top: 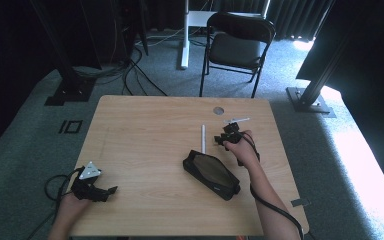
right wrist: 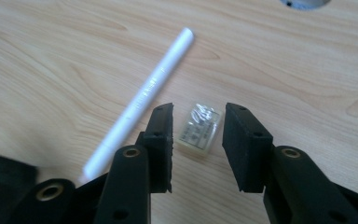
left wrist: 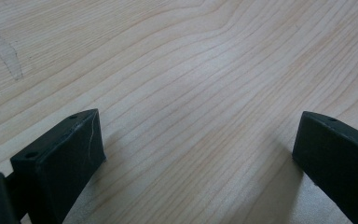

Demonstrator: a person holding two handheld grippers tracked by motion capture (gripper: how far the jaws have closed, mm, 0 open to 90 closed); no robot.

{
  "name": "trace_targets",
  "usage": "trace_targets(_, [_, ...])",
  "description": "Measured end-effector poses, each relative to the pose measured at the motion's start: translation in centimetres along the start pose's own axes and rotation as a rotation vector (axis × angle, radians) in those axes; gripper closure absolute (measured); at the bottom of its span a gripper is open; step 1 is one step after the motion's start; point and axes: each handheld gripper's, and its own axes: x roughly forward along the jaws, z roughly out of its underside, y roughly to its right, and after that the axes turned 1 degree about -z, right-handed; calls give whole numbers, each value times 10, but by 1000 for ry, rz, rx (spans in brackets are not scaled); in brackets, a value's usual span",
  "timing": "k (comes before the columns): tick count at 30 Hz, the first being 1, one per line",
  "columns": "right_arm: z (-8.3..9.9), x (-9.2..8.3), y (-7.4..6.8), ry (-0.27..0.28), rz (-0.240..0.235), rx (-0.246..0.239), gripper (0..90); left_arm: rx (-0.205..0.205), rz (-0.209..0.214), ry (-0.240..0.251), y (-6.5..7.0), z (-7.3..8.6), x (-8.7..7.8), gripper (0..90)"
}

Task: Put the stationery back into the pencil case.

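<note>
**Small eraser between spread jaws, not yet gripped**

On the right half of the wooden table (top: 145,125), the right gripper (right wrist: 196,140) pointed down at a small wrapped eraser (right wrist: 198,127). Its jaws stood apart, one on each side of the eraser, and neither pad touched it; a gap showed on both sides in the right gripper view. The eraser lay flat on the wood, just beside a white pen (right wrist: 142,95), which ran diagonally past the outer side of one jaw. Toward the person, near the right hand (top: 243,146), lay a black pencil case (top: 211,174) with its mouth open.

The left gripper (left wrist: 198,154) rested at the near left corner of the table, its jaws spread wide over bare wood and holding nothing.

My judgement is that the risk came from the pen. It was very close to one jaw, so a small sideways drift could push it and make it roll, or even bring it into the grip. Also the eraser was low and its wrapping looked glossy; if the jaws closed too high, they could slip over it or flip it away.
</note>
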Motion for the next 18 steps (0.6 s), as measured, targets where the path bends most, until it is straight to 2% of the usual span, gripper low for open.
trace_targets(5, [0, 9, -1, -12, -4, 29, 581, 0, 0, 0, 0, 0, 0, 22])
trace_targets(10, [0, 19, -3, -46, 19, 13, 587, 0, 0, 0, 0, 0, 0, 22])
trace_targets(13, [2, 24, -2, -60, 27, 13, 599, 0, 0, 0, 0, 0, 0, 22])
trace_targets(18, [3, 27, -1, -72, 40, 0, 674, 0, 0, 0, 0, 0, 0, 22])
